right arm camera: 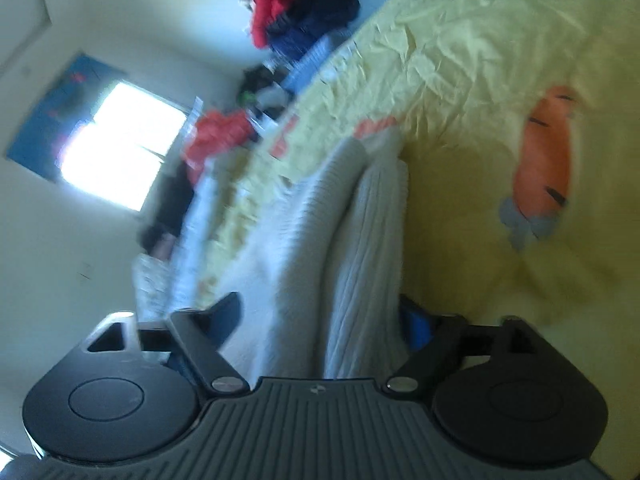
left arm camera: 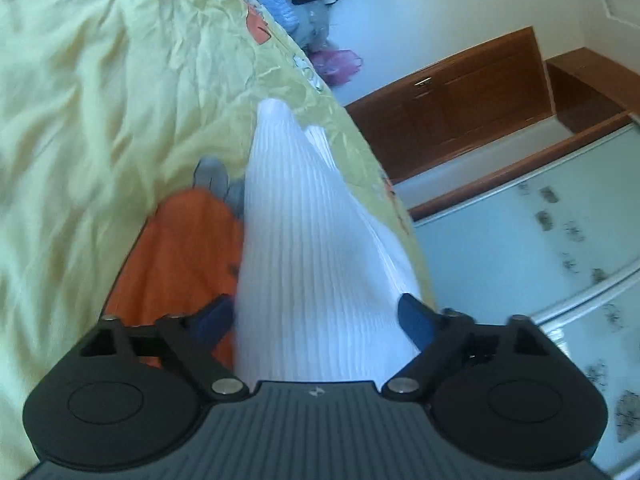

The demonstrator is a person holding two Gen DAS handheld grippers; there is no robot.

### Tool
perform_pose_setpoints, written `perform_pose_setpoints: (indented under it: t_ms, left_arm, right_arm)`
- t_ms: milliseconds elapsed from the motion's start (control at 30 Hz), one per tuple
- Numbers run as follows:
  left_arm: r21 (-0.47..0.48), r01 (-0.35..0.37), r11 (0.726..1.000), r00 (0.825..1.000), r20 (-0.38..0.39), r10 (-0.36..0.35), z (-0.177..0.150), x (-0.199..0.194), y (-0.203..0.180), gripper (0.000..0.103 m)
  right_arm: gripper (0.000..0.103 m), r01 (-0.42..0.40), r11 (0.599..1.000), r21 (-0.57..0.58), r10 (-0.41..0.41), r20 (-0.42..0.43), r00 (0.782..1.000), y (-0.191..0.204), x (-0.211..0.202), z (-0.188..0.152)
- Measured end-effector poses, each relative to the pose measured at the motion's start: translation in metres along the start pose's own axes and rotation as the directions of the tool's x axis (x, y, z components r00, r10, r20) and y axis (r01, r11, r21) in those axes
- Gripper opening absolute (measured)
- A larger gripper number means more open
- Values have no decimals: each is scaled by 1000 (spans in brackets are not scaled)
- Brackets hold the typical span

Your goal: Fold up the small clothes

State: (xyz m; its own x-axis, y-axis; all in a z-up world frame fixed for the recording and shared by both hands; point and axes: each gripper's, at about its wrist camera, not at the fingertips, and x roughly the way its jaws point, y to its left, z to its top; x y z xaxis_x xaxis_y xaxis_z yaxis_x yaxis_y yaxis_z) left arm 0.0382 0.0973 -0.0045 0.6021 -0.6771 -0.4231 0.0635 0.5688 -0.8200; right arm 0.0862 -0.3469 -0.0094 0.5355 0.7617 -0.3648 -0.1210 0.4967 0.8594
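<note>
A white ribbed garment lies folded lengthwise on a yellow bedspread printed with orange carrots. In the left wrist view it runs away from my left gripper, whose jaws stand wide on either side of its near end without pinching it. In the right wrist view, blurred and tilted, the same white garment shows as two long ribbed folds on the bedspread. My right gripper is open, with the cloth's near end lying loose between its fingers. A carrot print lies to the right.
The bed's edge runs just right of the garment in the left wrist view, with a wooden cabinet and a patterned sliding door beyond. A pile of dark and red clothes sits past the bed's far end. A bright window is at left.
</note>
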Motion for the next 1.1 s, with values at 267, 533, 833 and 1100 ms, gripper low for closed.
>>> perform_pose_setpoints:
  t_ms: [267,533,833,1100]
  left_arm:
    - [162,-144,976,987,-49,153,-21,31,-26,64]
    - [338,-171,925,976,-73,207,-51,4,-60,38]
    - [465,-267,844,960,57,273,-70,-34,-75,59]
    - [625,-439,645,898,307,314,-71,-16,-133,85]
  right_arm:
    - [76,100,983,-152,-115,-88,990,17,21,-41]
    - [56,79,953,-293,-116,-111,987,45,-18,-47]
    - [70,139,979,-152,-139,12,990,24,-43,-38]
    - [73,184,948,-261,-169,78,983,59,-6,12]
